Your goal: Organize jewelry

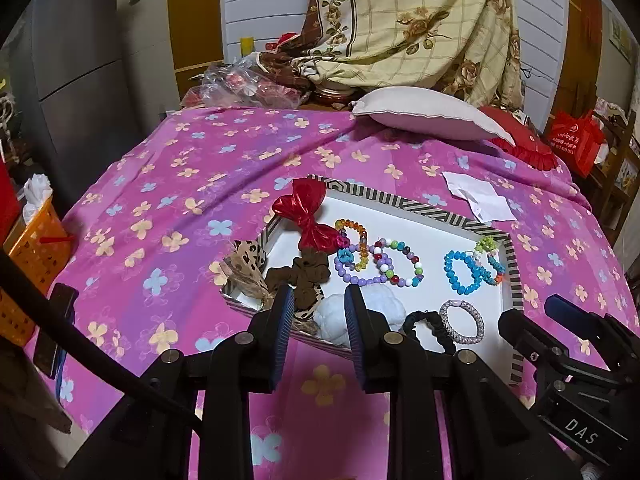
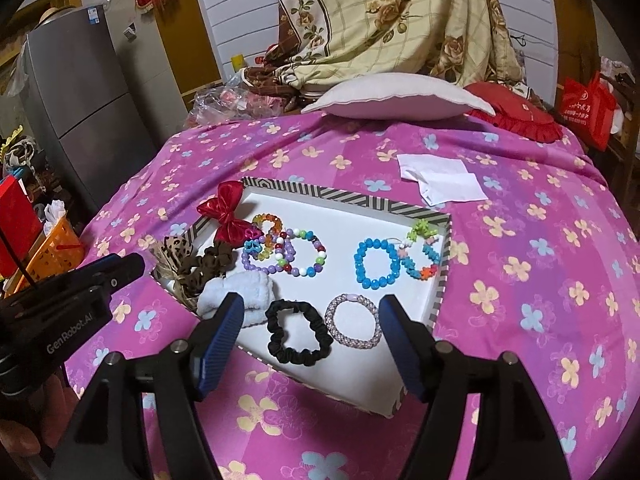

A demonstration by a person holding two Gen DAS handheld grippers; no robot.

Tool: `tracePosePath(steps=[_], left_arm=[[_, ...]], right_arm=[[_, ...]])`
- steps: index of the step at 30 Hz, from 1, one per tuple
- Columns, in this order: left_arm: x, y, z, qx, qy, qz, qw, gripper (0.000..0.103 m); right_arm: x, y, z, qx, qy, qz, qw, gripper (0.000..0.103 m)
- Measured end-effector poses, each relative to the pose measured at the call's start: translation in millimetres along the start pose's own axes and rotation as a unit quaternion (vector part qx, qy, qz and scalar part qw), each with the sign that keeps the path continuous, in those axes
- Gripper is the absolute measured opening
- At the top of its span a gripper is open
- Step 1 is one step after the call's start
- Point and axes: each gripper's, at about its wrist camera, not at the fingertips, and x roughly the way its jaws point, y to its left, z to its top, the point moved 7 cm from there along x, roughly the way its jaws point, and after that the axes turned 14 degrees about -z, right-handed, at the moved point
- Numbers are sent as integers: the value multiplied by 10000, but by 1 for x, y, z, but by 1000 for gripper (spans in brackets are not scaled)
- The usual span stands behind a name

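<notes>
Jewelry lies sorted in the tray on the bed. Both tools, left and right, stand open and empty. Risk: overlapping bracelets could snag and lift together.

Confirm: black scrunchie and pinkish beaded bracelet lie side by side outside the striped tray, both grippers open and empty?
Not quite. The black scrunchie and pinkish beaded bracelet lie inside the striped tray, per the right wrist view. The left gripper and right gripper are open and empty.

Your tray on the bedspread, bows along its left edge, bracelets mid-tray, two hair ties by its near edge, pillow behind.
</notes>
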Motion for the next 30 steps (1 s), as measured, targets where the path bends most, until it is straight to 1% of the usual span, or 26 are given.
tracePosePath(steps=[13,17,30], left_arm=[[-5,-2,-1,0,1,10,10000,47],[-7,-2,-1,32,-1,64,10000,47],[-5,-1,-4,38,44,75,10000,47]], right_arm=[[-4,1,-1,-29,21,35,10000,73],[-4,1,-2,-73,30,19,10000,73],[1,2,-4,-141,105,35,9998,74]])
